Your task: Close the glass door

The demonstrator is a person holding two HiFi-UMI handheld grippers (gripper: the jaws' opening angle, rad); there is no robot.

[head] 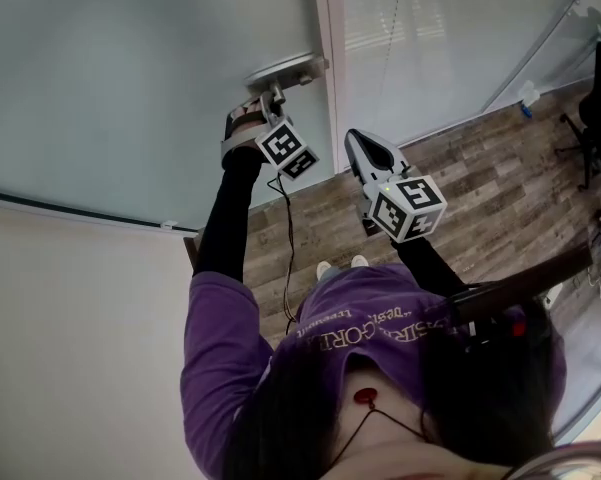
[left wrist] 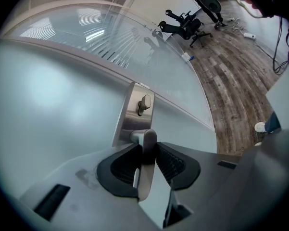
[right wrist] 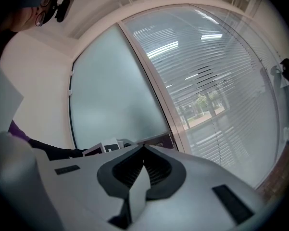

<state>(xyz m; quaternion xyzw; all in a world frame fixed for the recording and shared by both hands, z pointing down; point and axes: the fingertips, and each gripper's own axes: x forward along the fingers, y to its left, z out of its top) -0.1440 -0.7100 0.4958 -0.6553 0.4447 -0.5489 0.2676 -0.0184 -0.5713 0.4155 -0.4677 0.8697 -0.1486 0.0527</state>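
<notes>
The frosted glass door (head: 150, 88) fills the upper left of the head view, its right edge against the white frame (head: 332, 68). A metal lever handle (head: 285, 70) sits on that edge. My left gripper (head: 272, 96) is shut on the handle; in the left gripper view the lever (left wrist: 145, 143) is pinched between the two black pads, with the steel lock plate (left wrist: 134, 110) and thumb-turn (left wrist: 144, 104) just beyond. My right gripper (head: 365, 153) hangs free to the right of the door edge, shut on nothing; in its own view the jaws (right wrist: 143, 150) meet before the frosted door (right wrist: 115, 95).
A fixed glass panel with blinds (right wrist: 216, 90) stands right of the frame. Wood-plank floor (head: 480, 178) runs below it. An office chair (left wrist: 185, 25) stands farther along the glass wall. A white wall (head: 70, 338) lies left of the door.
</notes>
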